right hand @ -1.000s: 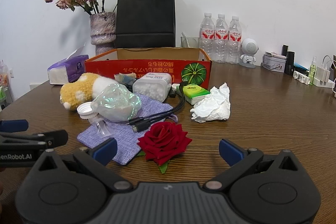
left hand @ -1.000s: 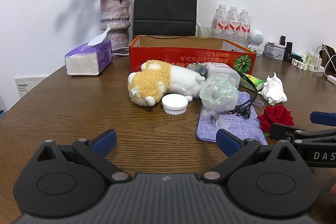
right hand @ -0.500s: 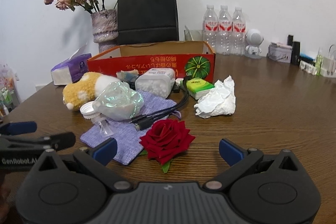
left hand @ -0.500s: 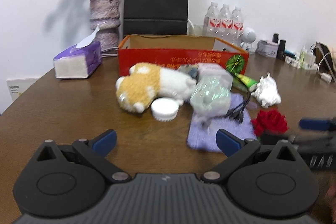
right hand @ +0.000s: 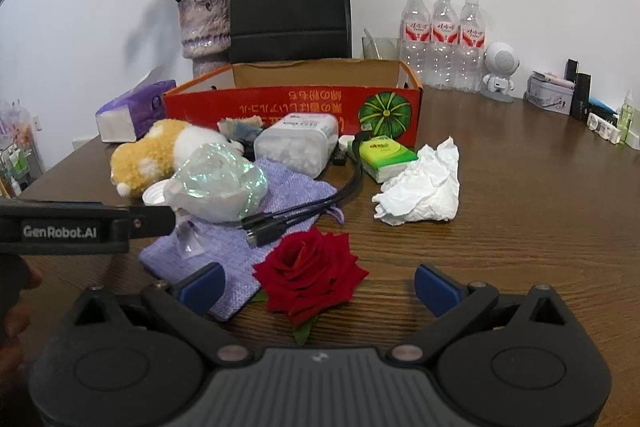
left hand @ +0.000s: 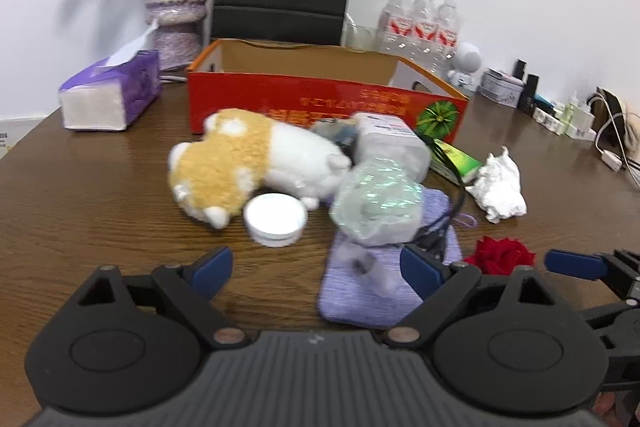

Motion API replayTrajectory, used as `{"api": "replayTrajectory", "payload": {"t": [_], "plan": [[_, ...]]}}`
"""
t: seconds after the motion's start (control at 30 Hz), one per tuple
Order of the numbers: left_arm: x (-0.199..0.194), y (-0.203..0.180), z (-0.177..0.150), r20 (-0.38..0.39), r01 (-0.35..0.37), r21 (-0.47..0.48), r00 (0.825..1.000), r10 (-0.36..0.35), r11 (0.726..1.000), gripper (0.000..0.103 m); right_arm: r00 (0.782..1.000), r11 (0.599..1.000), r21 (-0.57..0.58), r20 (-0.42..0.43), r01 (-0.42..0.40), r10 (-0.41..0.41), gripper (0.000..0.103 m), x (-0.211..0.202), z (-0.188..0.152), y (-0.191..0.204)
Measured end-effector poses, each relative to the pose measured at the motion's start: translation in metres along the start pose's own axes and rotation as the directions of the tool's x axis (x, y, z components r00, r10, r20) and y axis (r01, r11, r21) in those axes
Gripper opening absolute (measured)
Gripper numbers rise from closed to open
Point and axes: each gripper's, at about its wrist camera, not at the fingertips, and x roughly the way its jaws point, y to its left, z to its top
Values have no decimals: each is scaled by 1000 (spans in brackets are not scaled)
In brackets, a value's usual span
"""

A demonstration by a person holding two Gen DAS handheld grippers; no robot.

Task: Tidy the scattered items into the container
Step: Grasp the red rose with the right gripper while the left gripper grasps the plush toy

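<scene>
An open red cardboard box [left hand: 320, 107] stands behind a pile: a tan and white plush toy [left hand: 240, 167], a white lid [left hand: 276, 219], a shiny crumpled bag [left hand: 376, 207], a clear tub [left hand: 388, 143], a lilac pouch [left hand: 368, 291], black cables [right hand: 304, 215], a green tissue pack [right hand: 384, 155] and a crumpled tissue [right hand: 420, 183]. My left gripper [left hand: 316, 267] hovers just short of the lid, its jaws closing with only table and pouch edge between them. A red rose [right hand: 310, 275] lies between the spread fingers of my right gripper [right hand: 319, 283], untouched.
A purple tissue box [left hand: 108, 99] sits left of the red box. Behind it are a vase of dried flowers [right hand: 204, 27] and a black paper bag [right hand: 290, 3]. Water bottles [right hand: 444, 39], a small white figure [right hand: 500, 71] and chargers line the back right.
The left gripper has moved forward toward the lid and plush, and its fingers have narrowed slightly. The right gripper has edged closer, so the rose now sits between its fingers.
</scene>
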Motion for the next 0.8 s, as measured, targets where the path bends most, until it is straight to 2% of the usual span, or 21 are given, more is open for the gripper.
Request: {"api": "replayTrajectory", "payload": {"t": [0.07, 0.1, 0.13, 0.2, 0.23, 0.27, 0.43, 0.8], "plan": [[6, -6, 1, -13, 11, 5, 1000, -11, 1000, 80, 1000, 1000, -10, -4, -5, 5, 97, 2, 1, -1], [9, -9, 1, -19, 15, 7, 1000, -15, 1000, 70, 1000, 1000, -17, -6, -7, 7, 95, 3, 1, -1], [13, -12, 1, -28, 16, 12, 999, -15, 1000, 50, 1000, 1000, -24, -8, -10, 10, 91, 4, 1, -1], [16, -14, -1, -34, 21, 14, 999, -20, 1000, 24, 1000, 999, -38, -10, -21, 21, 74, 5, 2, -2], [16, -13, -2, -29, 28, 10, 999, -28, 1000, 23, 1000, 999, -39, -10, -28, 27, 53, 5, 3, -3], [14, -11, -2, -24, 36, -1, 999, -36, 999, 22, 999, 999, -36, -9, -39, 39, 42, 5, 3, -4], [3, -4, -2, 8, 48, -27, 999, -47, 998, 20, 996, 996, -22, 27, -85, 85, 40, -2, 3, -10], [-25, 9, 4, 58, 90, -37, 994, -88, 995, 17, 992, 996, -33, 94, -81, 83, 40, -21, 15, -12]]}}
